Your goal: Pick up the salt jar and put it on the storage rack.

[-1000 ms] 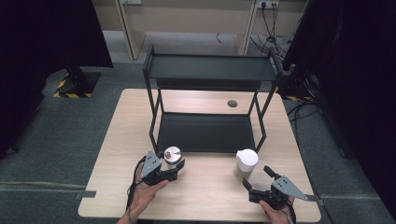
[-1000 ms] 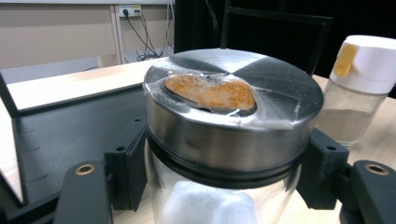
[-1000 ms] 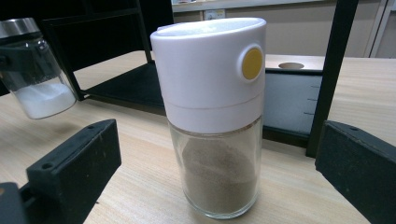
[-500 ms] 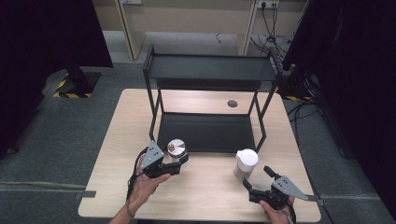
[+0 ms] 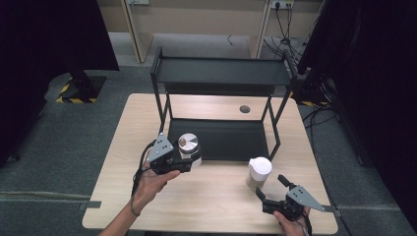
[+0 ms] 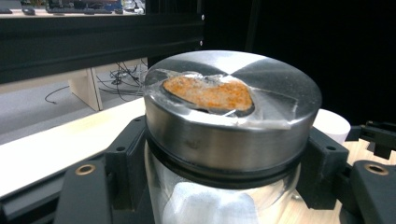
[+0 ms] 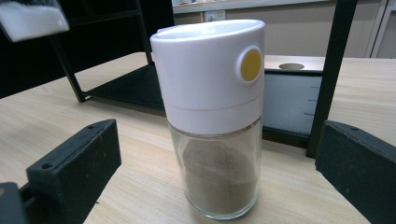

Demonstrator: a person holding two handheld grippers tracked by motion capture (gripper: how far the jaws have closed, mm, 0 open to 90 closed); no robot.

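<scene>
Left gripper (image 5: 186,161) is clamped on a glass jar (image 5: 189,147) with a metal lid (image 6: 232,105); jaws sit on both sides just under the lid. The jar holds white grains. The lid has an orange-crusted patch under clear film on top. In the high view the jar sits at the front edge of the black rack (image 5: 221,78), by its left front leg, just at the lower shelf (image 5: 231,137). Can't tell whether the jar bottom touches the table (image 5: 211,206) or is lifted.

Right gripper (image 5: 273,191) has its jaws spread wide, holding nothing. A shaker (image 7: 212,116) stands upright on the table between and just ahead of them, not touching either jaw. It has a white cap with a yellow button (image 7: 251,65) and a glass body part-filled with brown powder. In the high view the shaker is in front of the rack's right front leg, well apart from the jar.

Round hole (image 5: 245,108) in the tabletop behind the rack.
</scene>
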